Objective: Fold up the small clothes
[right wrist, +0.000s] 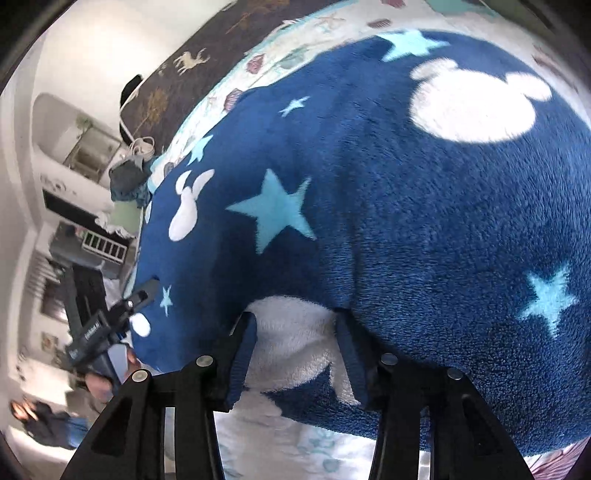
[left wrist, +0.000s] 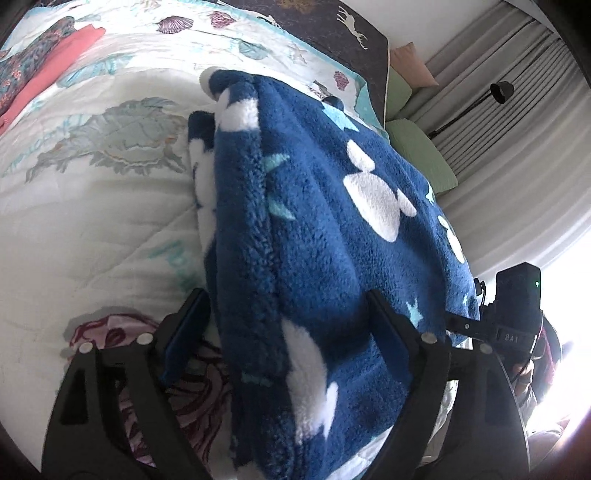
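A small navy fleece garment point(left wrist: 314, 229) with white mouse-head shapes and light blue stars is held up over the bed. My left gripper point(left wrist: 288, 321) is shut on one thick edge of it, with fabric bunched between the fingers. My right gripper point(right wrist: 291, 343) is shut on another edge of the same garment point(right wrist: 388, 206), at a white patch. The other gripper shows at the right in the left wrist view point(left wrist: 513, 317) and at the lower left in the right wrist view point(right wrist: 110, 332), gripping the fleece.
A white quilt point(left wrist: 92, 206) with shell and sea prints covers the bed. Folded coral and patterned clothes point(left wrist: 44, 70) lie at its far left. A dark deer-print blanket point(left wrist: 332, 26), green pillows point(left wrist: 417, 147), curtains and a lamp point(left wrist: 498, 92) stand beyond.
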A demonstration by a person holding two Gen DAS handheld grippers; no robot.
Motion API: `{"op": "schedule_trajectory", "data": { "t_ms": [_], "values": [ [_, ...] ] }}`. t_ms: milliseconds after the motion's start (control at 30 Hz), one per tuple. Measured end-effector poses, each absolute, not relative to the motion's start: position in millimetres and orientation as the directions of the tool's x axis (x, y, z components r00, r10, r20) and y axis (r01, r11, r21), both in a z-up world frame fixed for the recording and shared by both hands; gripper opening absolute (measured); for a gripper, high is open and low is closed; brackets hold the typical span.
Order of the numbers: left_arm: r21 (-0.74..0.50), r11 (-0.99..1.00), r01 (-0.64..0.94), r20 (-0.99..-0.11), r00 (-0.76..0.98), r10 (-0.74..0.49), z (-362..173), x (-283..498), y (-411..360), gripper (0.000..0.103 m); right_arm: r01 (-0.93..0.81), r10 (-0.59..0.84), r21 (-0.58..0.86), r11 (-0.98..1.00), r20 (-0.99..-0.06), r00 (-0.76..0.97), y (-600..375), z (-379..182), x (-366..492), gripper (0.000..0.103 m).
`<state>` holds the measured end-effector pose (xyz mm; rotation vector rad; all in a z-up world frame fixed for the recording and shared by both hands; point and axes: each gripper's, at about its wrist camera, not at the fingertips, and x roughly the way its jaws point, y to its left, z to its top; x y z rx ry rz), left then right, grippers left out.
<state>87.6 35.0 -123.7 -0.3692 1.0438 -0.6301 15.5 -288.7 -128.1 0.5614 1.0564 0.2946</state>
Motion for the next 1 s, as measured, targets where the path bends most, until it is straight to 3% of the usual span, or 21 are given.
{"op": "schedule_trajectory", "data": {
  "t_ms": [167, 400, 500, 567, 600, 633, 767, 933, 1000],
  "values": [
    [-0.551, 0.776, 0.307, -0.696, 0.344, -0.630, -123, 90, 32, 0.087, 0.078, 0.507, 0.606, 0.792, -0.723, 0.470, -297, -120, 12, 0.041],
    [-0.552, 0.775, 0.309, -0.697, 0.340, -0.632, -122, 91, 29, 0.087, -0.006, 0.445, 0.553, 0.833, -0.665, 0.599, -294, -64, 69, 0.040],
    [-0.571, 0.764, 0.300, -0.686, 0.338, -0.645, -124, 94, 31, 0.086, 0.038, 0.455, 0.572, 0.819, -0.689, 0.564, -289, -84, 112, 0.041],
    [-0.573, 0.756, 0.317, -0.676, 0.339, -0.654, -124, 96, 32, 0.077, 0.091, 0.434, 0.523, 0.848, -0.782, 0.448, -281, -125, 141, 0.040],
    [-0.588, 0.739, 0.329, -0.664, 0.326, -0.673, -125, 97, 33, 0.065, 0.064, 0.418, 0.501, 0.863, -0.780, 0.465, -277, -135, 148, 0.039],
    [-0.607, 0.724, 0.327, -0.654, 0.311, -0.689, -126, 98, 33, 0.061, 0.047, 0.405, 0.483, 0.874, -0.779, 0.480, -275, -132, 147, 0.039],
    [-0.611, 0.716, 0.337, -0.647, 0.308, -0.697, -123, 96, 35, 0.051, 0.064, 0.399, 0.492, 0.868, -0.769, 0.500, -277, -117, 127, 0.039],
    [-0.591, 0.730, 0.342, -0.648, 0.337, -0.683, -106, 90, 33, 0.042, -0.049, 0.574, 0.631, 0.774, -0.668, 0.473, -276, -87, 64, 0.042],
    [-0.581, 0.736, 0.346, -0.642, 0.361, -0.676, -95, 87, 30, 0.040, -0.049, 0.616, 0.664, 0.746, -0.661, 0.428, -270, -100, 35, 0.042]
  ]
}}
